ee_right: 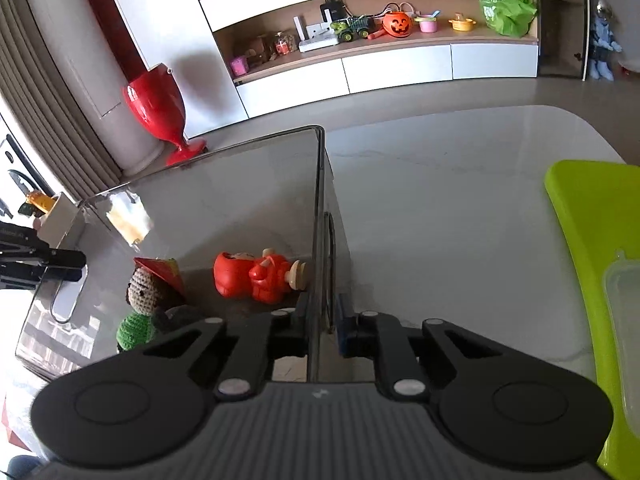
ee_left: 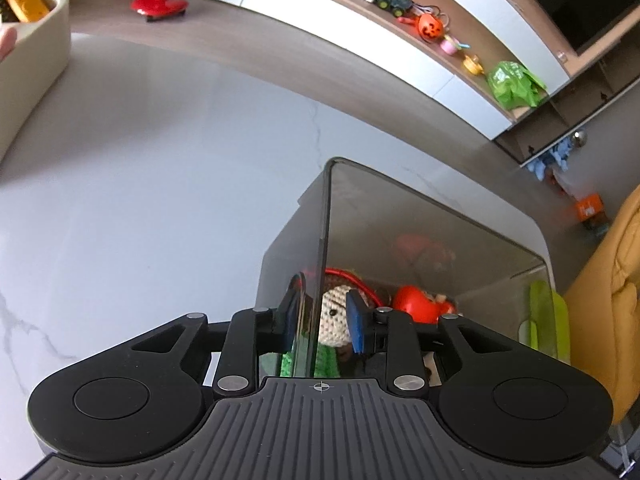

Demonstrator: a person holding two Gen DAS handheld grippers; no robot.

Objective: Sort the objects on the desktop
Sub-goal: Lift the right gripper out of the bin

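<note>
A clear smoky-grey box (ee_left: 400, 220) (ee_right: 220, 200) stands on the white marble table (ee_left: 160, 200). Inside lie a crochet doll (ee_left: 334, 320) (ee_right: 146, 288) with a red hat and green body, and a red toy figure (ee_left: 416, 306) (ee_right: 256, 276). My left gripper (ee_left: 322, 324) is shut on one side wall of the box, one blue pad outside and one inside by the doll. My right gripper (ee_right: 323, 326) is shut on the opposite wall, its fingers straddling the thin edge next to a handle on that wall.
A lime-green tray (ee_right: 580, 240) with a clear plastic container (ee_right: 624, 320) lies to the right of the box. A white planter (ee_left: 36, 52) stands at the far left. A yellow chair (ee_left: 608, 300) is beside the table, a red goblet-shaped vase (ee_right: 160, 112) on the floor.
</note>
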